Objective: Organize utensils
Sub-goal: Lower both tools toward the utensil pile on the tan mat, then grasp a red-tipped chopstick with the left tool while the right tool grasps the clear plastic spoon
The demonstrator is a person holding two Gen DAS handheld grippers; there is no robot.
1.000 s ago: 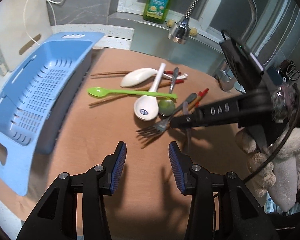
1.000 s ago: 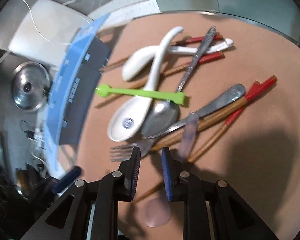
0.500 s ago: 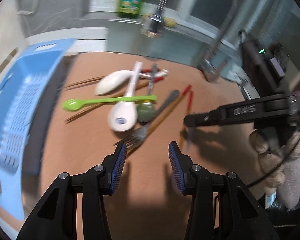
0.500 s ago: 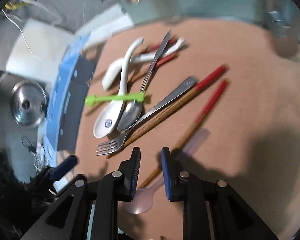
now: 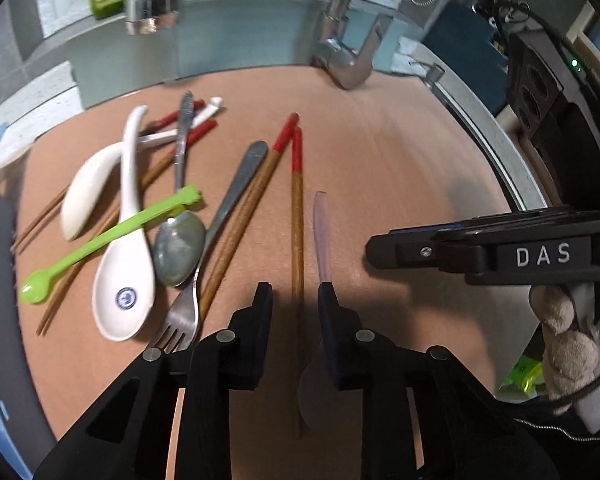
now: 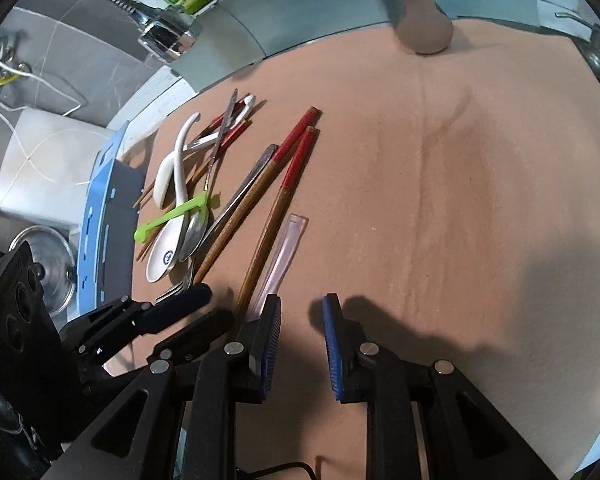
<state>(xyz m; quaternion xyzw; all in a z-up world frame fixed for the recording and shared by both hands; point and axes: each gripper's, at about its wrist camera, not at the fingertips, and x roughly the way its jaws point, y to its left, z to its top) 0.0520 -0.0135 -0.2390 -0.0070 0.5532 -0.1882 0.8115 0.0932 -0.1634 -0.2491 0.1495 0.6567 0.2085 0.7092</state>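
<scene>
On the brown mat [image 5: 400,152] my left gripper [image 5: 295,300] straddles a red-tipped chopstick [image 5: 297,220]. Its jaws are closing, and the pads stand clear of the stick. A clear plastic spoon [image 5: 321,232] lies just right of that stick, its bowl under my right finger. To the left is a pile holding a white ceramic spoon [image 5: 124,280], a green plastic spoon [image 5: 112,236], a metal spoon [image 5: 179,248] and a fork [image 5: 184,316]. My right gripper [image 6: 303,318] hovers over bare mat, narrowly open with nothing between its pads. The clear spoon [image 6: 286,248] lies just left of it.
A blue drainer basket [image 6: 100,220] stands at the mat's left edge, with a pot lid [image 6: 48,264] beyond it. The faucet base [image 5: 344,60] and spray head [image 5: 152,4] are at the back. The mat's right half [image 6: 480,200] is bare. A gloved hand [image 5: 568,344] holds the right gripper.
My left gripper moved right from beside the fork to over the red-tipped chopstick, and its jaws narrowed. My right gripper slid right, off the clear spoon. Both views rolled.
</scene>
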